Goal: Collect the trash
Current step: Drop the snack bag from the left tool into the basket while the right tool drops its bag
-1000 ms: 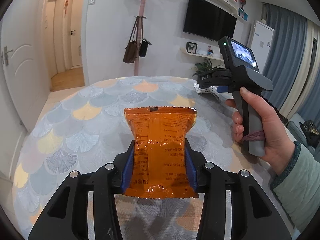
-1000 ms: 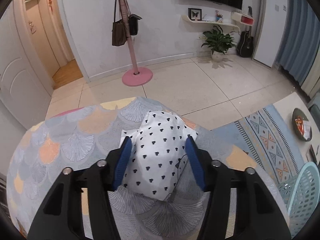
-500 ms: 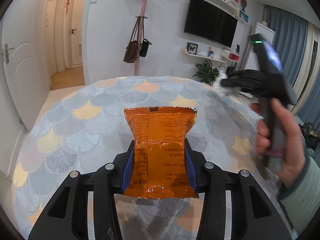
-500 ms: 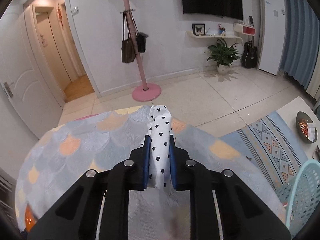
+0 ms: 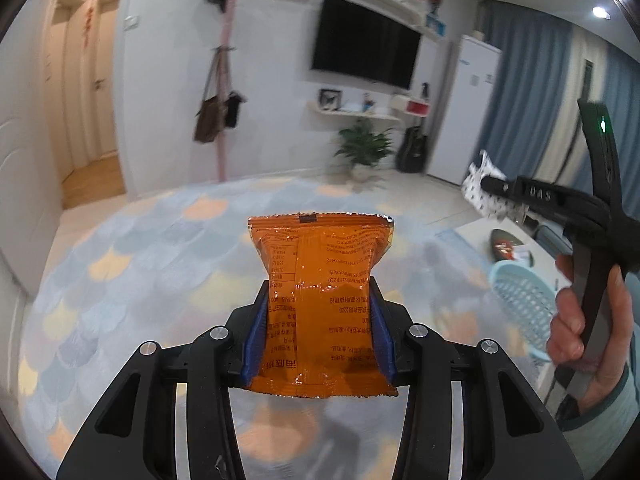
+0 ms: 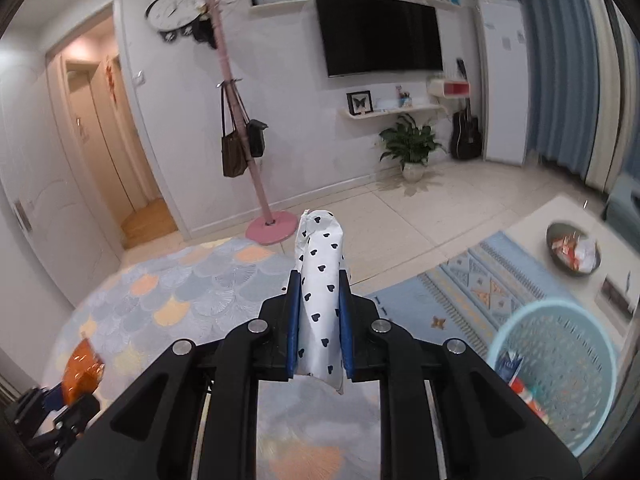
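Two grippers: the left gripper (image 5: 318,334) and the right gripper (image 6: 319,320). One orange snack packet (image 5: 320,300) between the left fingers, one heart-print white wrapper (image 6: 320,280) between the right fingers. One light-blue basket (image 6: 560,360) right of the right fingers.

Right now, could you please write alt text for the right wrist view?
The right gripper pinches a white wrapper with black hearts above a patterned bedspread. A light blue basket holding some trash sits at lower right, with a living room behind.
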### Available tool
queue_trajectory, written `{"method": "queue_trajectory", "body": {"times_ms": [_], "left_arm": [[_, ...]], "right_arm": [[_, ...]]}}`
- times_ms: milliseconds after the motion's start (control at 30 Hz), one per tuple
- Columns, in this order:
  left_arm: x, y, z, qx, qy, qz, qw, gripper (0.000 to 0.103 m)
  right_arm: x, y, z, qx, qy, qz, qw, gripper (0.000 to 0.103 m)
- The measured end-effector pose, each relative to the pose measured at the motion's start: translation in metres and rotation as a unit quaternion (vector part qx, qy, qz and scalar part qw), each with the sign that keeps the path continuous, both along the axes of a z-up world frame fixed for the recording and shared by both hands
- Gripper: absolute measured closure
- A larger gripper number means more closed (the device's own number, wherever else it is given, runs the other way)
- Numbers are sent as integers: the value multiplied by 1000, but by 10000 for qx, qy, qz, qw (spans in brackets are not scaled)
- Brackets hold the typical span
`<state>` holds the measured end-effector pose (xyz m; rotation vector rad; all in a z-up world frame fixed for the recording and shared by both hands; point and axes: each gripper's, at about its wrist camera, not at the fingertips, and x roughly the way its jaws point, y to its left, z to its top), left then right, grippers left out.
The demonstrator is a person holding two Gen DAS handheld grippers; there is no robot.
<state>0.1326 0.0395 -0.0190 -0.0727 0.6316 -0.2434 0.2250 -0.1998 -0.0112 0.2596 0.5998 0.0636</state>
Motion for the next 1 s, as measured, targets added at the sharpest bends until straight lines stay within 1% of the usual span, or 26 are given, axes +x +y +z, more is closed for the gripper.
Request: {"method": "queue_trajectory", "body": {"times_ms": [33,100,167,300,400,500,600,700,800,867,900,967,1000], "left_arm": [[1,-6,3,-9,-15,-74,10000,60],[5,-20,10,-22,-51,-236,9997,60],[10,-39,16,-24,-65,-435,9990,60],[21,-81,23,-5,-66,-831,9965,60],[32,-120,25,44,-57,-1161,9932,60],[40,-156,23,50,-1,-1461,9893,60],[49,-187,17,0,122,-1770,9841,60],[56,-225,6,99,204,-2099,9774,60],[61,-265,-13,272,390,-2397,9697,60],[68,-284,-25,292,583,-2546,9648,60],[71,-294,-33,268,737,-2625,9617,60],[80,-307,-50,120,1192,-2782,9530,60],[84,-312,-57,56,1402,-2818,9491,60]], "right_arm": [[-5,-13,1,137,22,-91,9999,88],[-16,-36,3,261,-11,-253,9993,88],[-24,-54,5,306,-53,-379,9988,88],[-36,-90,4,195,4,-795,9966,88],[-44,-113,2,41,30,-1067,9943,88],[-50,-132,-3,-208,114,-1364,9904,88],[-55,-154,-14,-213,280,-1560,9871,88],[-59,-177,-27,-244,503,-1831,9815,88],[-59,-202,-48,-154,840,-2056,9749,88],[-60,-216,-63,-89,1070,-2187,9699,87],[-61,-225,-73,-21,1224,-2284,9658,87],[-63,-239,-91,181,1500,-2381,9594,87],[-63,-243,-96,274,1561,-2396,9579,87]]}}
